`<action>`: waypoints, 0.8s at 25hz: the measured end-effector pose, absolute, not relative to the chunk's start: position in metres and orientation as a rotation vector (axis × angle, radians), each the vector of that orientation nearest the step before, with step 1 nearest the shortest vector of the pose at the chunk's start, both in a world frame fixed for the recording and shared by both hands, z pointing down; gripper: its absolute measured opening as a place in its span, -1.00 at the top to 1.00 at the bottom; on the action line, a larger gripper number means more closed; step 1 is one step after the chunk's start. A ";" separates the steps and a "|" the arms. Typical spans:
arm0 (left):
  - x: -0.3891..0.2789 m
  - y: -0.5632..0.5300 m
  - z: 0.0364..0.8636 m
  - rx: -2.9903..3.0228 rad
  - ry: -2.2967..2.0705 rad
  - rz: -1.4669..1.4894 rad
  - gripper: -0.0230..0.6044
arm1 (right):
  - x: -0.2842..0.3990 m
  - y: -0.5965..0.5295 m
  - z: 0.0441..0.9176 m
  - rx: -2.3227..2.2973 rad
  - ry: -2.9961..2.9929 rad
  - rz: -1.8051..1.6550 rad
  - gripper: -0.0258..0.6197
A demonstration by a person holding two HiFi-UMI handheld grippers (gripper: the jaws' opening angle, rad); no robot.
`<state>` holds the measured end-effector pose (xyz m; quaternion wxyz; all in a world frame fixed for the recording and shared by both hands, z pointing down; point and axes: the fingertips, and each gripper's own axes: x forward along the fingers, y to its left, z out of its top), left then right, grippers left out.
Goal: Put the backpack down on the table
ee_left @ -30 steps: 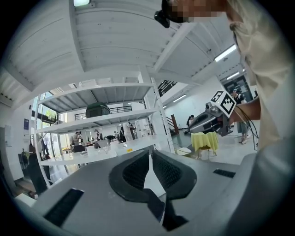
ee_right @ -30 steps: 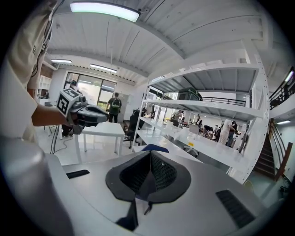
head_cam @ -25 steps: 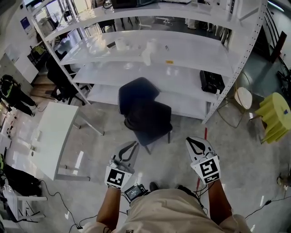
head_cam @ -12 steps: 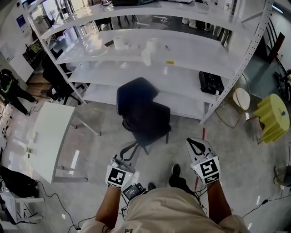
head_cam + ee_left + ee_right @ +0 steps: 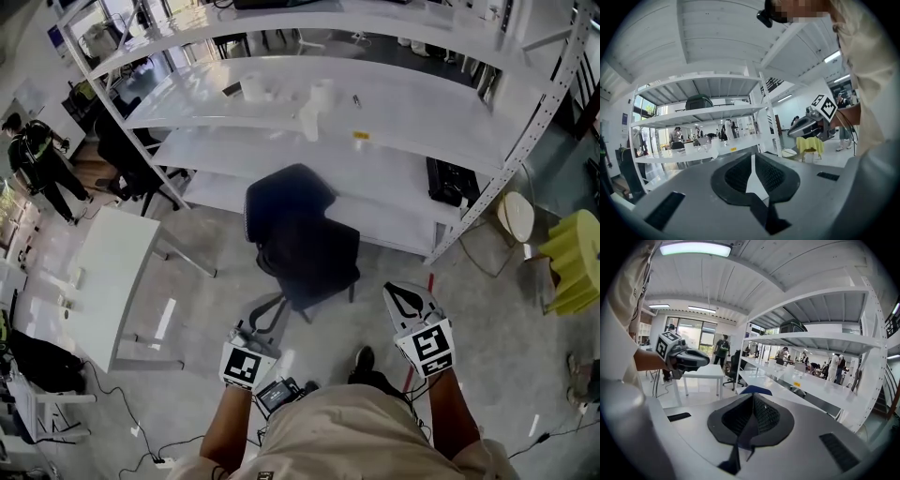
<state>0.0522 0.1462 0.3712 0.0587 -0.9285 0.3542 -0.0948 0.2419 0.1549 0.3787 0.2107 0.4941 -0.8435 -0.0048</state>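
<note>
A dark, rounded backpack-like bag (image 5: 698, 101) sits on the top board of the white shelf rack (image 5: 375, 103); the right gripper view shows the bag (image 5: 792, 326) up there too. In the head view my left gripper (image 5: 265, 307) and right gripper (image 5: 405, 295) are held out low in front of me, both shut with nothing between the jaws. They point toward a dark blue chair (image 5: 300, 234) before the rack. The white table (image 5: 112, 281) stands off to the left. Each gripper view shows closed jaws: the left gripper (image 5: 752, 159) and the right gripper (image 5: 752, 399).
A black case (image 5: 452, 183) lies on a lower shelf at the right. White rolls (image 5: 319, 94) stand on the middle shelf. A yellow stool (image 5: 574, 258) is at the far right, a person (image 5: 42, 159) at the far left. Cables (image 5: 122, 412) trail on the floor.
The rack and chair have shifted slightly down and right in the head view, and a foot now shows below. Both grippers stay shut and level with each other.
</note>
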 end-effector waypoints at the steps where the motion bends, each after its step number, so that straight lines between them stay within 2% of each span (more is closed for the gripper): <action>1: 0.057 0.141 0.372 -2.809 1.085 -0.297 0.81 | 0.248 0.147 0.380 1.365 -2.352 -0.013 0.84; 12: 0.120 0.095 0.378 -2.761 1.250 -0.347 0.81 | 0.300 0.076 0.390 1.209 -2.461 -0.016 0.84; 20: 0.142 0.086 0.382 -2.725 1.327 -0.399 0.81 | 0.308 0.054 0.400 1.095 -2.532 -0.007 0.84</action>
